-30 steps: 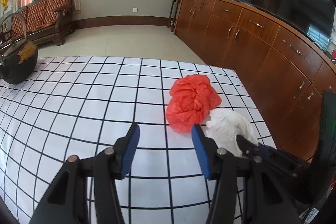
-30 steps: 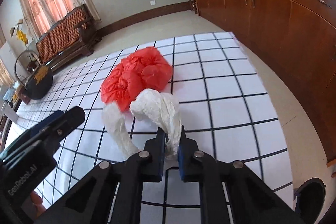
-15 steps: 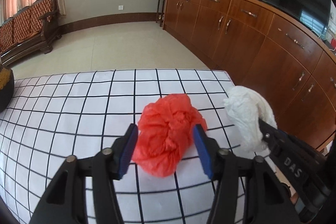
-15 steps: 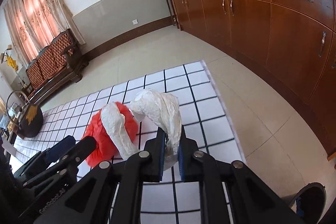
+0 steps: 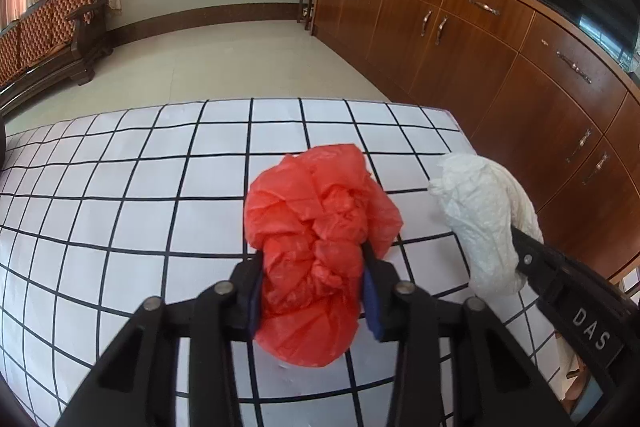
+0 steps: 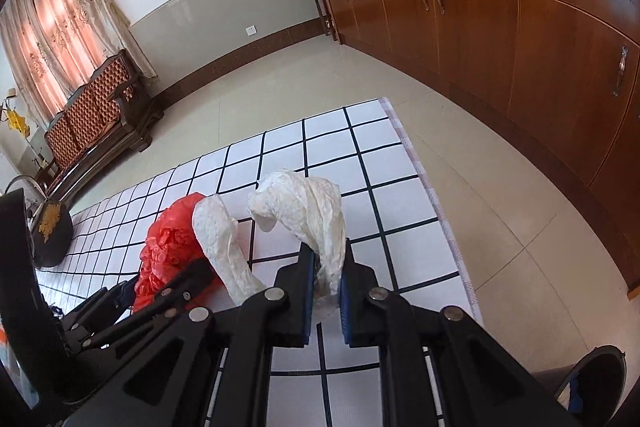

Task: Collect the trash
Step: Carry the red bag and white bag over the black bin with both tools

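Observation:
My left gripper is shut on a crumpled red plastic bag, which bulges out between and ahead of the fingers over the checked tablecloth. My right gripper is shut on a crumpled white plastic bag, held above the table's right edge. The white bag and the right gripper's body show at the right of the left wrist view. The red bag shows at the left of the right wrist view, with the left gripper's fingers below it.
A dark bin stands on the tiled floor at the lower right. A long wooden cabinet runs along the right wall. A wooden bench stands at the far left. A dark basket sits on the table's far left.
The left gripper has closed on the red bag, which was between its open fingers half a second ago. The right gripper has carried the white bag up and toward the table's right edge.

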A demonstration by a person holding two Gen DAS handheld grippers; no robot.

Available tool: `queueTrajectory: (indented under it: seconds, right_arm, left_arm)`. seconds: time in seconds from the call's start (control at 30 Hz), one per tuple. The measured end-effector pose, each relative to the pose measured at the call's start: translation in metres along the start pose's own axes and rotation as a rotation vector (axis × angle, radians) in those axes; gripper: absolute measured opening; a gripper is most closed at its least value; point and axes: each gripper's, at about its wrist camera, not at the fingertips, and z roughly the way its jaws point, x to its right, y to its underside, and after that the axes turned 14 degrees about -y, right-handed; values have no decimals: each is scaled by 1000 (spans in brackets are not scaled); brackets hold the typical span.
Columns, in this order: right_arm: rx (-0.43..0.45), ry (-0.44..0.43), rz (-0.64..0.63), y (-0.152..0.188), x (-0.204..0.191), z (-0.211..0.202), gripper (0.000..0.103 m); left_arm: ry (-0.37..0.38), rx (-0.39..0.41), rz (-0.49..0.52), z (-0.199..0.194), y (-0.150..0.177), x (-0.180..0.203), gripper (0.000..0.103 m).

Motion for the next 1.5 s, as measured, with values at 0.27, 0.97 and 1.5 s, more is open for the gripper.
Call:
queueTrajectory:
  seconds: [0.27,0.97,1.5]
  right_arm:
    - [15,-26,-53,12,-15,-23,12]
    - [23,-86,-130,134,-19,-178,12]
    - [72,-47,-69,185,31,-248,12]
  left_arm:
    - [12,54,-9,-52,17,-13,36]
    - [59,109,40,-171,111,13,36]
    - [130,122,95,-204,152,48,36]
